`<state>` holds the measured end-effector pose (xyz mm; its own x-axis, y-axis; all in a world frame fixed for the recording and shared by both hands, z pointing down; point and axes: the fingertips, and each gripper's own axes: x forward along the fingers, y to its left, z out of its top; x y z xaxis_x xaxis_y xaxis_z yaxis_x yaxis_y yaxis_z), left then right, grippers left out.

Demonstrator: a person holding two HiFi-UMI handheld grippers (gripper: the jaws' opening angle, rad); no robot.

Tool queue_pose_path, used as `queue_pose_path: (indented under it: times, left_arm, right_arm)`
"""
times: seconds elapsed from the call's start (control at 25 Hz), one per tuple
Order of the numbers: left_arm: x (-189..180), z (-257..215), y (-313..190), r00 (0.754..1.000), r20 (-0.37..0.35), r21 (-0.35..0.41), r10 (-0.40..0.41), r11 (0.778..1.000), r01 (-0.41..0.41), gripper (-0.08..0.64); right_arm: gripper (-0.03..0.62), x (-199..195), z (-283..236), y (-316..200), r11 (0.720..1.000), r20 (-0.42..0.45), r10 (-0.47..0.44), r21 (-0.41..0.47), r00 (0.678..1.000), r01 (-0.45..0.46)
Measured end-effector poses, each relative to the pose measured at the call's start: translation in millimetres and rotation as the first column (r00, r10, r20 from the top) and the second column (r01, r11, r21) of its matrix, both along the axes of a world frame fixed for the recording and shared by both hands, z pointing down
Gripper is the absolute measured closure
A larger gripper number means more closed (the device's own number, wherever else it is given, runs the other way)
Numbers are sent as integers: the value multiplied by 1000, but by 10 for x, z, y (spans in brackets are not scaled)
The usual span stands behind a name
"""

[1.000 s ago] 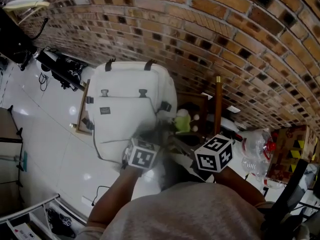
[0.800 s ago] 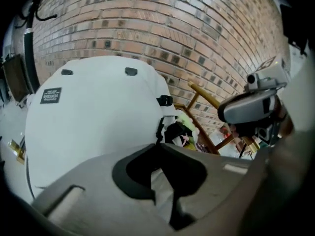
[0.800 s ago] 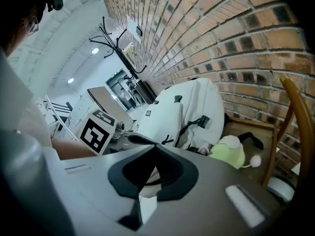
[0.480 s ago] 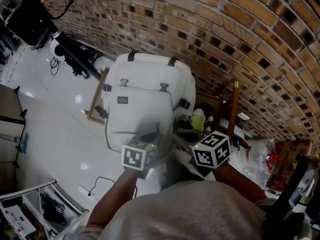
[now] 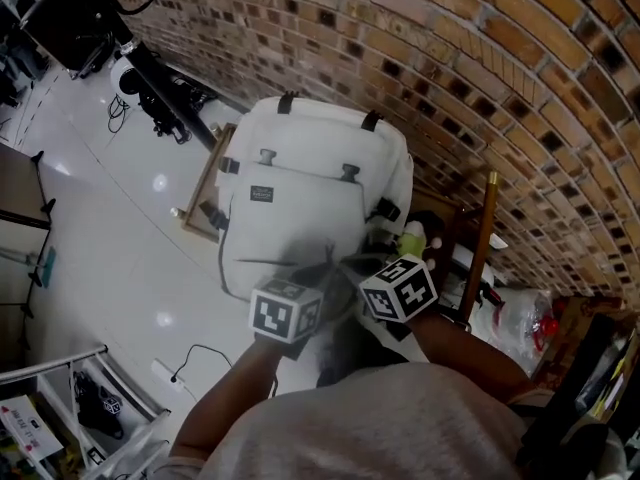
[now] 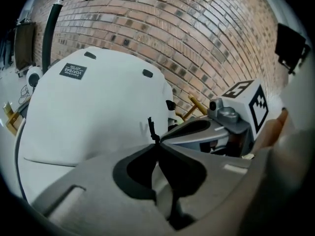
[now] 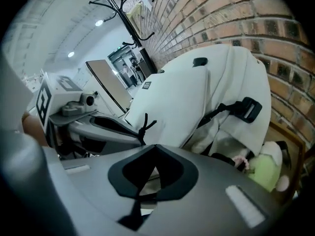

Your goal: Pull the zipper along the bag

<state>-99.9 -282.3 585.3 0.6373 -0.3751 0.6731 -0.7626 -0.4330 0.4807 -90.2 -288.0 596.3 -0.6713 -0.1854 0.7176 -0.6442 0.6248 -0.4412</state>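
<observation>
bag place: white backpack (image 5: 300,183) straight ahead of both grippers, filling the space beyond the tips and leaning on the brick wall (image 5: 450,58) behind it.
left gripper (image 6: 156,142): jaws just been closing, now pressed together on the black pull cord (image 6: 151,128), whose thin end sticks up out of the tips.
right gripper (image 7: 155,146): just to the right of the left one, tips almost meeting it at the cord; jaws pressed together, nothing clearly pinched between them.
handling: soft, light fabric shell, likely to sag and trail after a pull unless braced; cord thin and limp, apt to slide out of the pads.
where to hold: cord low down, close to the slider, for the pulling; fabric beside the zipper line for the bracing, a job that seems to suit the right gripper.
pointing: upright, top handles (image 5: 287,101) farthest from the grippers and up against the wall, front pocket (image 5: 290,218) turned toward the jaws.
long axis: bottom to top, running away and upward from the tips.
zipper line: not traceable beyond the tips in any view.
</observation>
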Motion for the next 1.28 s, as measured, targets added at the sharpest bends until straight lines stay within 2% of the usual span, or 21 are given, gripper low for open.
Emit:
queue_pose_path:
  times: [0.16, 0.48, 0.84, 1.08, 1.28]
  left_arm:
    - [-13, 81, 10, 1000, 17, -16, 1, 1000, -1, 541]
    - [-146, 147, -43, 999, 31, -33, -11, 999, 12, 543]
    - [-543, 104, -93, 994, 22, -37, -102, 994, 103, 541]
    - [-697, 84, -57, 991, 35, -35, -126, 991, 127, 541]
    - [-955, 63, -62, 982, 46, -24, -181, 983, 182, 541]
  right_arm:
    - [591, -17, 157, -56, 1000, -64, -5, -3, 998, 4]
    - [591, 7, 277, -119, 1000, -90, 24, -14, 996, -26]
    - [591, 43, 326, -141, 998, -99, 68, -7, 993, -69]
    - [591, 48, 326, -139, 997, -110, 73, -8, 991, -74]
    - [591, 47, 330, -160, 997, -114, 79, -9, 990, -80]
